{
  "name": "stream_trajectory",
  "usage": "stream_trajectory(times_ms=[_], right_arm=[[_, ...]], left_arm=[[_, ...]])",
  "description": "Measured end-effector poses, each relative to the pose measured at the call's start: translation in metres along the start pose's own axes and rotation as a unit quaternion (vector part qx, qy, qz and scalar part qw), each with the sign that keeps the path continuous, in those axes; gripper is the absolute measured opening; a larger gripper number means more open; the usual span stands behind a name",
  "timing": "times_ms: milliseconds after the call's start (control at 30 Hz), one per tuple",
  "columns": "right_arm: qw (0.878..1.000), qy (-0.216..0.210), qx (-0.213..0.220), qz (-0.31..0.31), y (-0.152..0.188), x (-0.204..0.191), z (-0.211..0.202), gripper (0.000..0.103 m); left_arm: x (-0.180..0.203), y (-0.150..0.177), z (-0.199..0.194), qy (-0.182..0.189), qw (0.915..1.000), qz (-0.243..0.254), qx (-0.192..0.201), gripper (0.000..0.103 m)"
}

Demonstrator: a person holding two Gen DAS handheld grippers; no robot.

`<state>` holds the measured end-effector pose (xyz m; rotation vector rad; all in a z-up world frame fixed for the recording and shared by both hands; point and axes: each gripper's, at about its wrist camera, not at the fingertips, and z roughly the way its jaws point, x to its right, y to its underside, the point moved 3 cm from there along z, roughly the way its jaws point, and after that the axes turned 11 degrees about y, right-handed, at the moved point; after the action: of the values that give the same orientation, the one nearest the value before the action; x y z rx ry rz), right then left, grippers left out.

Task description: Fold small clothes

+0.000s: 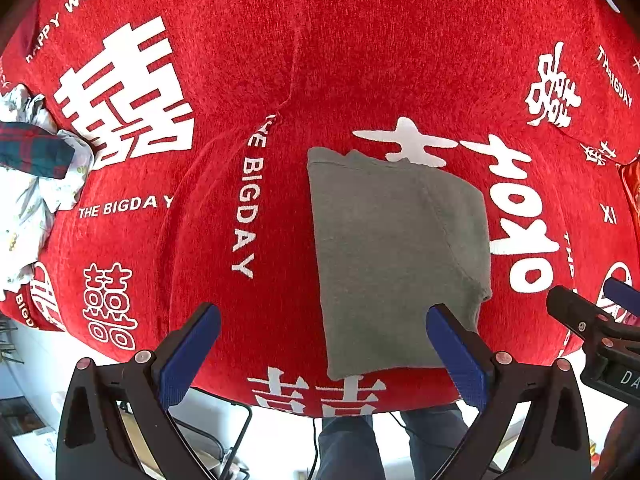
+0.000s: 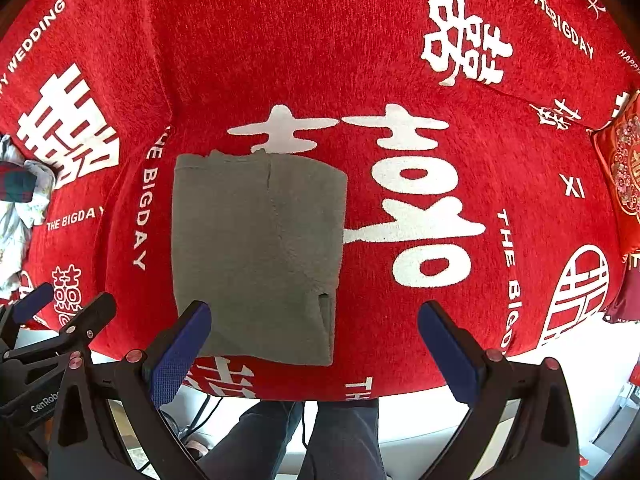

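A red chenille cover point(image 1: 360, 40) printed with white double-happiness characters and the words "THE BIGDAY" and "HAPPY WEDDING" fills both views, draped over a cushioned seat. A folded grey knit garment point(image 1: 396, 256) lies flat on it, centre-right in the left wrist view and centre-left in the right wrist view. The left gripper point(image 1: 323, 344) hovers with its blue-padded jaws wide apart, holding nothing; the right gripper point(image 2: 314, 340) likewise stands spread and empty. At the left edge sits a heap of pale printed clothes with a dark plaid piece point(image 1: 32, 152). A red embroidered cushion point(image 2: 624, 168) shows at the right edge. Below the cover's edge, a person's dark trouser legs point(image 2: 340, 436) and pale floor show.
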<state>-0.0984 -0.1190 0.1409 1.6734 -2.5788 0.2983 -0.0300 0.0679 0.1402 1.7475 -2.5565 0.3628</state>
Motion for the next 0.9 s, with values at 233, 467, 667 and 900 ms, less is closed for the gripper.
stream_trajectory(times_ms=[233, 467, 667, 900], right_arm=[[1.0, 0.001, -0.001, -0.002, -0.0015, -0.0022, 0.0012, 0.103], [1.0, 0.0, -0.001, -0.003, -0.0004, -0.002, 0.0012, 0.103], [1.0, 0.0, -0.002, -0.003, 0.0002, -0.0028, 0.0014, 0.103], [1.0, 0.0, -0.003, -0.006, 0.0006, -0.0037, 0.0015, 0.103]], left_arm=[[0.0002, 0.0, 0.0, 0.001, 1.0, -0.002, 0.001, 0.103], [-0.0009, -0.0003, 0.0002, 0.0, 1.0, -0.009, 0.0, 0.103], [-0.0019, 0.0, 0.0003, 0.001, 1.0, -0.008, 0.0, 0.103], [-0.0025, 0.0002, 0.0004, 0.001, 1.0, -0.008, 0.0, 0.103]])
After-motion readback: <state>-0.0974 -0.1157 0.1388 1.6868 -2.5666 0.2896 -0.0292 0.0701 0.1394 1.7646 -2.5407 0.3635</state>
